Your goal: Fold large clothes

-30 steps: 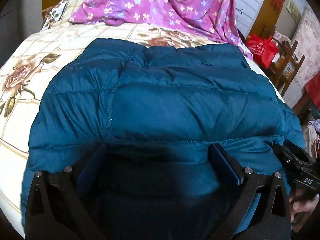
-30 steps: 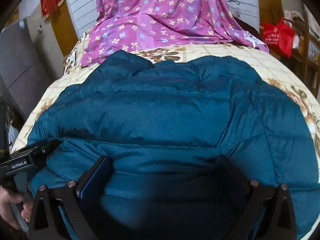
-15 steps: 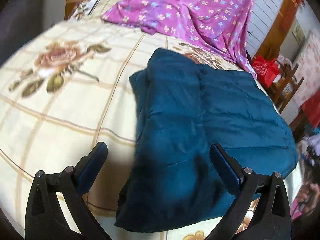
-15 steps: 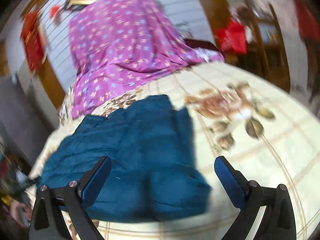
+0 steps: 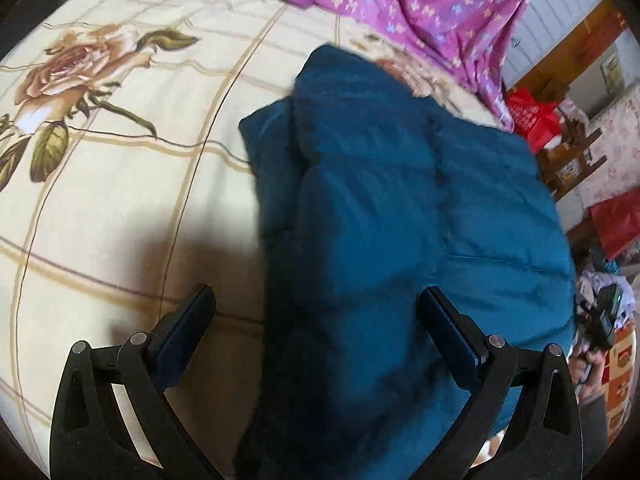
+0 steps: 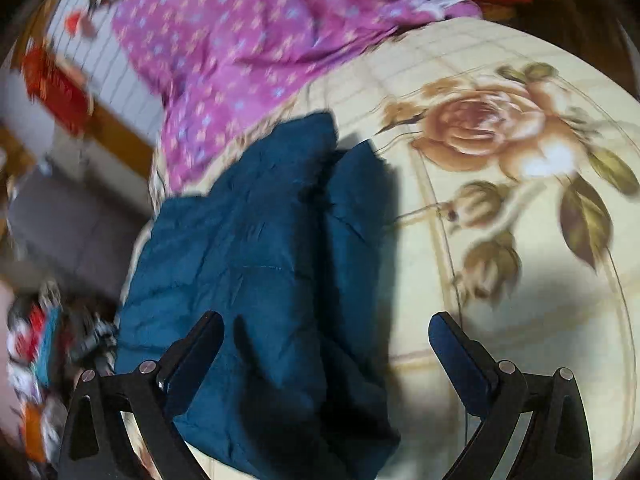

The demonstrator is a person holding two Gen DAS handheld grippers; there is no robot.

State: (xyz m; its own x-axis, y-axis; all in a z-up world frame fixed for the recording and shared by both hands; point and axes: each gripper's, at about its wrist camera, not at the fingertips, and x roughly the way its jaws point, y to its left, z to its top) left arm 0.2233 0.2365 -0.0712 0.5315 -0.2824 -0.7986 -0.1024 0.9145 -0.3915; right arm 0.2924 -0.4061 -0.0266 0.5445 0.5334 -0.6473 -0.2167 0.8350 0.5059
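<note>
A teal quilted down jacket (image 5: pixel 400 216) lies folded in a thick bundle on the cream floral bed sheet (image 5: pixel 120 168). In the left wrist view my left gripper (image 5: pixel 316 324) hovers over the bundle's near left edge, open, with nothing between its fingers. In the right wrist view the same jacket (image 6: pixel 260 280) sits to the left, and my right gripper (image 6: pixel 326 344) is open above its near right edge and the sheet (image 6: pixel 500 320). In the left wrist view the other gripper's body shows at the far right edge, held by a hand.
A purple flowered cloth (image 5: pixel 420 4) is spread at the head of the bed, also blurred in the right wrist view (image 6: pixel 248 48). A red bag (image 5: pixel 532 116) and wooden furniture (image 5: pixel 572 160) stand beside the bed. Clutter lies on the floor (image 6: pixel 36 344) at the left.
Both grippers have let go of the jacket and pulled apart, the left swinging left and the right swinging right. The jacket, earlier filling both views, now lies as a folded bundle.
</note>
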